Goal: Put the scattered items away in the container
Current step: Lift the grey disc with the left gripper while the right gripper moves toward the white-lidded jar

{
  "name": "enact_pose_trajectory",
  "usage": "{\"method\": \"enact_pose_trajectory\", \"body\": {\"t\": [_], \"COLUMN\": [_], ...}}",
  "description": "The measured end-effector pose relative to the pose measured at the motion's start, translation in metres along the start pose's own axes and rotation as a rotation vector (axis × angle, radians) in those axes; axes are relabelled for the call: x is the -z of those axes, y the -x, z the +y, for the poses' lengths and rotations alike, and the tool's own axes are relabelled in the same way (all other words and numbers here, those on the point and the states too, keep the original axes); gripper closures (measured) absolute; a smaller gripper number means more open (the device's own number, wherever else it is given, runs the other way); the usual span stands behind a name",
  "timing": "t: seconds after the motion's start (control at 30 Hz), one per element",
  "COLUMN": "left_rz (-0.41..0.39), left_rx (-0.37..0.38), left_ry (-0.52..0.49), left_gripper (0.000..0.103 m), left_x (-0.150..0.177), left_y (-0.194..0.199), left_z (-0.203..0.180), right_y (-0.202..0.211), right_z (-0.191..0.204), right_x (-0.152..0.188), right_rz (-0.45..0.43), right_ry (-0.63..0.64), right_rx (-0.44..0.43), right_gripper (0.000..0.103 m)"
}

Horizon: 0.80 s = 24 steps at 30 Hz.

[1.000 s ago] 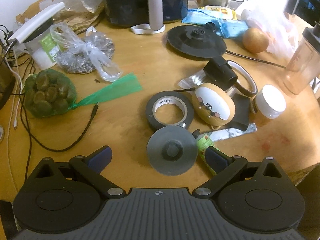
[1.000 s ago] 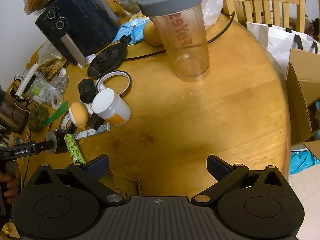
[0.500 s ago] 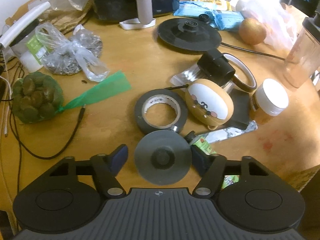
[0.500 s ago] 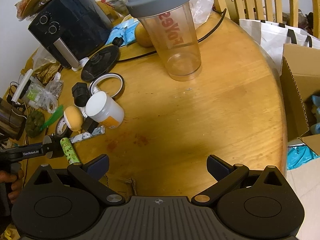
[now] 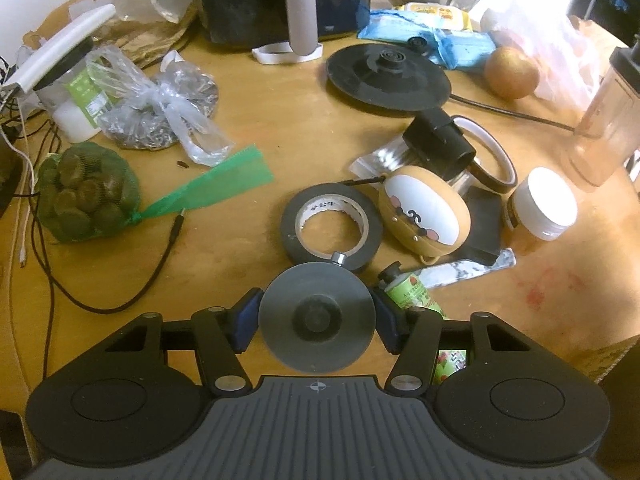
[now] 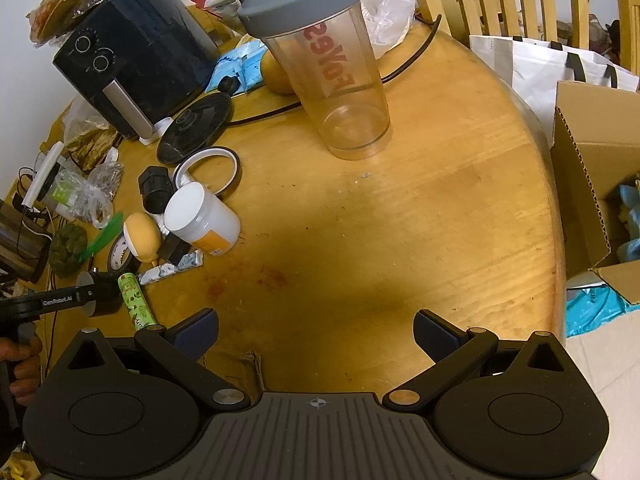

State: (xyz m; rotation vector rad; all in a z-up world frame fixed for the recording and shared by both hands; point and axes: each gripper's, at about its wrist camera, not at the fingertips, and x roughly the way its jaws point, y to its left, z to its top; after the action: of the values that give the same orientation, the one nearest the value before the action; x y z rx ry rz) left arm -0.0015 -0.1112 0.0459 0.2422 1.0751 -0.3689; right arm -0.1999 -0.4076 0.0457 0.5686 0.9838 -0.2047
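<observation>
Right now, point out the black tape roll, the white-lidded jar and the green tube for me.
black tape roll (image 5: 330,227): left wrist view, near black rim.
white-lidded jar (image 5: 545,199): left wrist view, middle of white lid.
green tube (image 6: 136,300): right wrist view, middle of printed body.

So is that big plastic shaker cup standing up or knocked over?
Standing upright. The shaker cup rests on its base on the table, grey lid on top, and looks empty through its clear wall.

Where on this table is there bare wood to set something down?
The widest bare patch runs from the shaker cup to the right tongs, toward the table's right edge. A smaller patch lies between the green net bag and the black tape roll. It is crowded around the white jar.
</observation>
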Motion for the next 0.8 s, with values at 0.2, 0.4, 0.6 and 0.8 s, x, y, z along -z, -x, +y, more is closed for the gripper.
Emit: {"method": "enact_pose_trajectory", "body": {"t": [0.2, 0.4, 0.6, 0.8], "left_rz": [-0.009, -0.014, -0.024, -0.04], "left_rx": [0.004, 0.017, 0.032, 0.055], "left_ry": [0.021, 0.041, 0.062, 0.092], "left_gripper": [0.046, 0.046, 0.046, 0.046], "left_x": [0.002, 0.008, 0.014, 0.02], "left_y": [0.013, 0.029, 0.046, 0.066], "left_z": [0.001, 0.0, 0.001, 0.002], "right_y": [0.001, 0.002, 0.003, 0.004], "right_z": [-0.001, 0.003, 0.006, 0.012], "right_x": [0.002, 0.0, -0.003, -0.009], "right_rz": [0.001, -0.001, -0.007, -0.011], "right_ry": [0.013, 0.031, 0.057, 0.098], "right_rx": [-0.017, -0.037, -0.054, -0.066], "right_gripper": [0.0, 0.0, 0.0, 0.0]}}
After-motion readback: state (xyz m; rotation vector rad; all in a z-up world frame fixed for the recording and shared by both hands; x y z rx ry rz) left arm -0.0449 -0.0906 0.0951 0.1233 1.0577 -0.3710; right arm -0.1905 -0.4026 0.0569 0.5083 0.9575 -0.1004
